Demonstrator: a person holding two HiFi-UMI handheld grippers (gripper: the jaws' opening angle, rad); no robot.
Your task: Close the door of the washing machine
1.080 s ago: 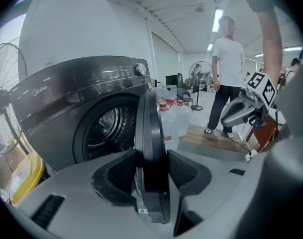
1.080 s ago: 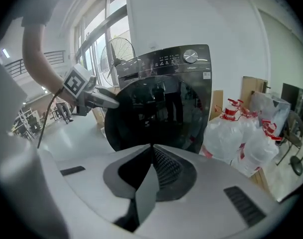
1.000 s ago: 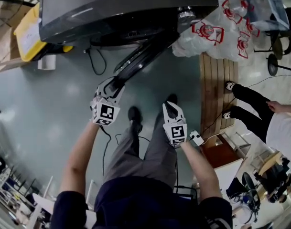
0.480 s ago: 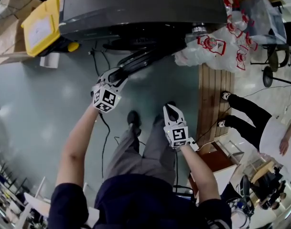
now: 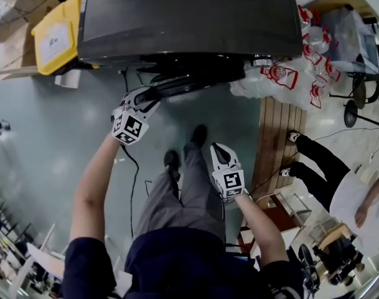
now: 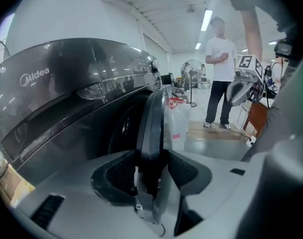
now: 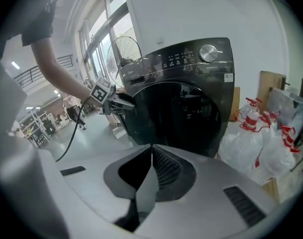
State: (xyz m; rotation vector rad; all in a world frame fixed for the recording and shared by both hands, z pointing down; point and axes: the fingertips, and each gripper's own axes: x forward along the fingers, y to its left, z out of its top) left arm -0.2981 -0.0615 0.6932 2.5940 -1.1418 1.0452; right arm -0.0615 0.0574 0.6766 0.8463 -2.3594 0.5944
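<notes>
The dark grey washing machine (image 5: pixel 189 17) stands at the top of the head view, and its round door (image 5: pixel 189 83) lies almost flat against the front. My left gripper (image 5: pixel 149 94) grips the door's rim. In the left gripper view that rim (image 6: pixel 153 118) stands upright between the pads of the left gripper (image 6: pixel 151 171), which press on it. My right gripper (image 5: pixel 219 148) hangs shut over the floor, apart from the machine. The right gripper view shows the right gripper (image 7: pixel 151 148) with its pads together and nothing in them, pointing at the dark door glass (image 7: pixel 176 113).
A yellow box (image 5: pixel 55 36) sits left of the machine and white bags with red print (image 5: pixel 289 73) lie to its right. Wooden boards (image 5: pixel 282 136) cover the floor at the right, where another person (image 5: pixel 326 161) stands. A cable (image 5: pixel 136 179) runs over the floor.
The door has swung from well ajar to nearly against the machine. My left gripper went with it toward the machine. The right gripper shifted a little and stayed shut.
</notes>
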